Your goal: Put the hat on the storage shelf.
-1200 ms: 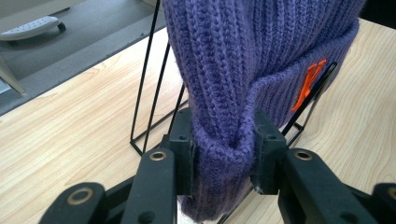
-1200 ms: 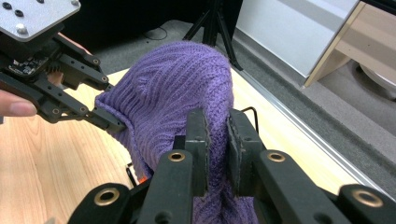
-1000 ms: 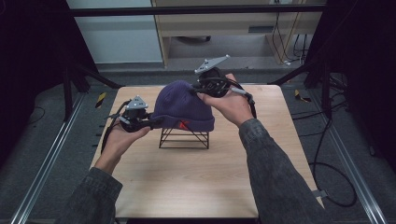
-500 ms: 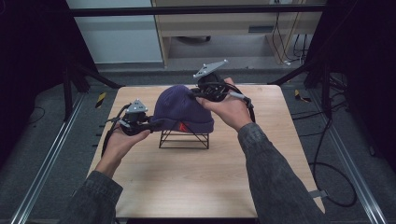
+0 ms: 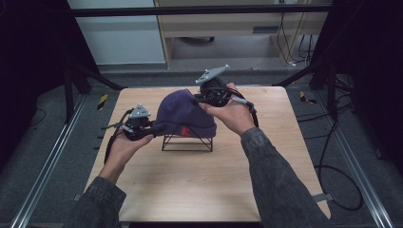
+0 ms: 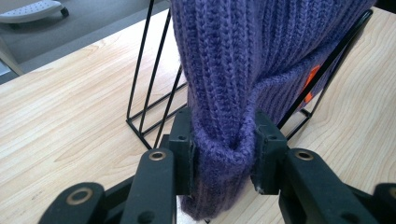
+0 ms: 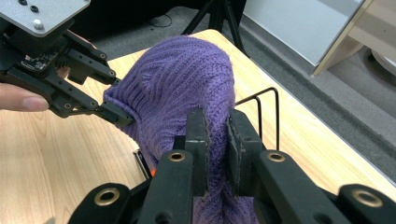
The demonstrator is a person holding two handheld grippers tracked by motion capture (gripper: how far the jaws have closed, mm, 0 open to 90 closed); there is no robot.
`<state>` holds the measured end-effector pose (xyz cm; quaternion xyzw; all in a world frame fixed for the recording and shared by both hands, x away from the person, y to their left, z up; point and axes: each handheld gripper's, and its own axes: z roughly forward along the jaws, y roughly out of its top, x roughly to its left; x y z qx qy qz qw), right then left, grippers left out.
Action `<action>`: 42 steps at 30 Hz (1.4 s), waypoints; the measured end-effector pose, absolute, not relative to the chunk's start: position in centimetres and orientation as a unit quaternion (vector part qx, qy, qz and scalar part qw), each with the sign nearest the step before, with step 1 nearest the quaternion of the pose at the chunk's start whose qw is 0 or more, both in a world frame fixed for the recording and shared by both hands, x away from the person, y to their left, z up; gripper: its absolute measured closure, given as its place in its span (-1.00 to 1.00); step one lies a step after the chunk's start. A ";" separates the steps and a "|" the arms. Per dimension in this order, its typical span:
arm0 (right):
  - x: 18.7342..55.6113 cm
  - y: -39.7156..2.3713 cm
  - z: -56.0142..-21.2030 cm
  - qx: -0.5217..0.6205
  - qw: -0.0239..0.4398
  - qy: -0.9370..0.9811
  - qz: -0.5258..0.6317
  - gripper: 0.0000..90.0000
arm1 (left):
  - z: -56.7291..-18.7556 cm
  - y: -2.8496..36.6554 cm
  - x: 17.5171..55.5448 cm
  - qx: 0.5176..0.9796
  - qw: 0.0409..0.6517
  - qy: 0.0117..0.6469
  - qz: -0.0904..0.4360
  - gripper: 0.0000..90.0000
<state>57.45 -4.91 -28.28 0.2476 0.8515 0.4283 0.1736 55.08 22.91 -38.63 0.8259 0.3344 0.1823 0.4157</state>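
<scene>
Since the earlier frames the hat [image 5: 183, 116] has sagged a little lower over the wire rack [image 5: 187, 142], and the right gripper [image 5: 198, 99] has edged slightly toward the far edge of the tabletop [image 5: 190, 190]; the left gripper [image 5: 154, 130] has hardly shifted.

The black wire rack stands under the hat near the middle of the tabletop, toward the far edge. Its thin uprights rise just behind the knit in the left gripper view [image 6: 149, 60] and beside it in the right gripper view [image 7: 268, 109], so the wires stand close in the way of both grips.

The hat is a purple ribbed knit beanie with a folded cuff and a small orange mark [image 5: 185, 131] on the cuff. It drapes over the rack, stretched between the two grippers. The left gripper [image 6: 223, 149] is clamped on a bunched fold of the cuff on the side facing the left edge; the right gripper [image 7: 217, 140] is pinched on the knit on the hat's far right side.

The tabletop is pale wood grain. Around it lies grey floor with metal rails [image 5: 43, 166], cables [image 5: 332, 156] on the right, and a light wooden cabinet [image 5: 223, 28] beyond the far edge.
</scene>
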 end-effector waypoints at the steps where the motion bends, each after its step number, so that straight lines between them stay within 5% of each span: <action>1: 57.5 -4.9 -28.5 0.248 0.172 0.850 0.431 0.79 | -38.7 22.9 55.1 0.825 0.415 0.337 0.181 0.46; 42: 57.7 -4.3 -31.1 0.260 0.162 0.855 0.418 0.79 | -40.8 23.9 55.3 0.820 0.413 0.361 0.164 0.44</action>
